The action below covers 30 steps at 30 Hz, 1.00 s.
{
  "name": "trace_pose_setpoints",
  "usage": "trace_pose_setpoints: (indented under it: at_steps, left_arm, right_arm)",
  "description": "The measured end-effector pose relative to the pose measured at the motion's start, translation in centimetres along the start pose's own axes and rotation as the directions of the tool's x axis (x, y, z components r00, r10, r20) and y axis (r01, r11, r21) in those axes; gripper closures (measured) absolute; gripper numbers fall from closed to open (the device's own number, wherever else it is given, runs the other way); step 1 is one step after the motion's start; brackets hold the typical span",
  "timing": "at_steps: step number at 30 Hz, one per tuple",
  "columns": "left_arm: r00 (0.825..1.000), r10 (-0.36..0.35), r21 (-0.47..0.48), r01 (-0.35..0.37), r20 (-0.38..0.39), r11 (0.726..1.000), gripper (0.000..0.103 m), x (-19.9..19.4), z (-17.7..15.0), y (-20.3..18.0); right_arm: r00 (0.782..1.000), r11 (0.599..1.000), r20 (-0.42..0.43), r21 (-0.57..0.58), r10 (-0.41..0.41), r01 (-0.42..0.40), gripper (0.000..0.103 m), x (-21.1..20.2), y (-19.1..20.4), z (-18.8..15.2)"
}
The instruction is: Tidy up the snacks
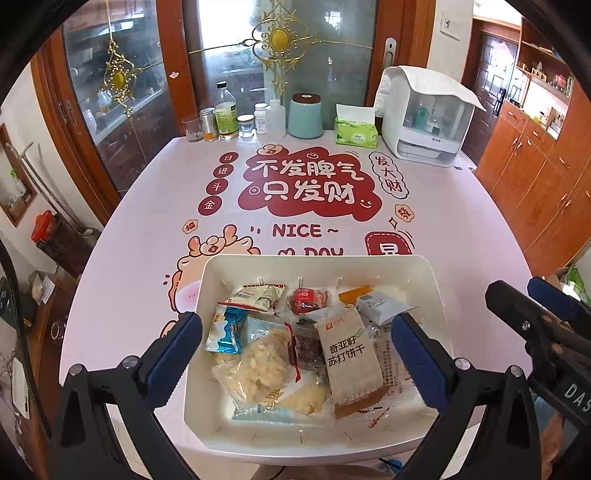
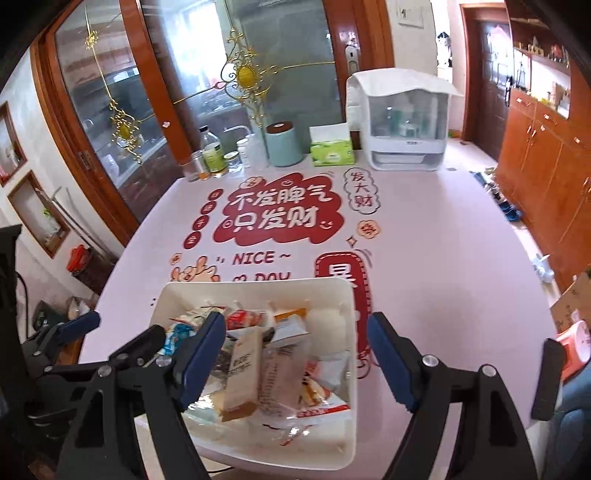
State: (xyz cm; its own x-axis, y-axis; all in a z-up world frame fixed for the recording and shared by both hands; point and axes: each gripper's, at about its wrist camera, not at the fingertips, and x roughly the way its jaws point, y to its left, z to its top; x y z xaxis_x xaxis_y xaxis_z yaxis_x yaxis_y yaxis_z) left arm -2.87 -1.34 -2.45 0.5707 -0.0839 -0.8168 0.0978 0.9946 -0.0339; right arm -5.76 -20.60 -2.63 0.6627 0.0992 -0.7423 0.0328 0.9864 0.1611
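At the near table edge, the white tray (image 1: 436, 295) already holds every snack packet (image 1: 347, 354) I can see; my left gripper (image 1: 295, 343) and right gripper (image 2: 295, 354) hover spread, empty, little left.

A wood-framed glass door (image 1: 225, 55) with gold ornament is seen at twelve o'clock, daylight passing through. Orange-brown cabinets (image 1: 546, 177) are ranged at three o'clock, pale wall (image 2: 410, 33) between.
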Motion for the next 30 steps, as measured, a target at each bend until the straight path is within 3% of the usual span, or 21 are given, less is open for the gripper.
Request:
trace_pose_setpoints:
  at_steps: [30]
  left_arm:
    - [0.999,0.037,-0.016,-0.037,0.023,0.999,0.001,-1.3,-0.3,-0.4]
  right_arm:
    - [1.0,0.999,-0.015,-0.051,-0.003,0.003,0.023,-1.6,1.1,-0.9]
